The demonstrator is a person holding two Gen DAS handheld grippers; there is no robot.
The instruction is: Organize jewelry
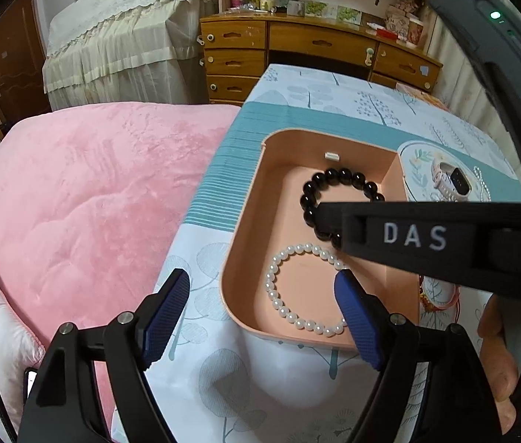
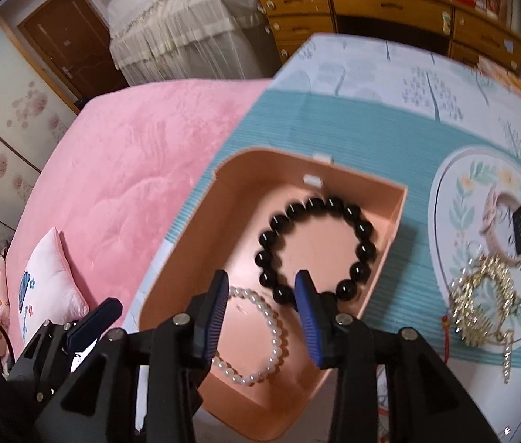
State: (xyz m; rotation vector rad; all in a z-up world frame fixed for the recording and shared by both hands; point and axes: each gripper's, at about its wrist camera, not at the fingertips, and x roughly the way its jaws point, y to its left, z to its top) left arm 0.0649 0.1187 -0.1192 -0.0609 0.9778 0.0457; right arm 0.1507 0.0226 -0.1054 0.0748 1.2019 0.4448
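A pink open box (image 1: 279, 155) (image 2: 194, 243) sits on the patterned cloth. In it lie a black bead bracelet (image 1: 338, 179) (image 2: 316, 247) and a white pearl bracelet (image 1: 279, 295) (image 2: 271, 336). My left gripper (image 1: 262, 308) is open and empty, its fingers straddling the box's near left corner. My right gripper (image 2: 262, 295) is open above the box, over the near edge of the black bracelet, holding nothing; its body crosses the left wrist view (image 1: 445, 243). A round floral plate (image 2: 452, 221) (image 1: 415, 170) holds a pale watch (image 2: 508, 229) (image 1: 449, 181) and gold chains (image 2: 482, 302).
A pink blanket (image 1: 83, 192) covers the bed to the left, with a white cushion (image 2: 50, 291) on it. A wooden dresser (image 1: 316, 51) stands at the back. A red cord (image 1: 441, 302) lies on the cloth right of the box.
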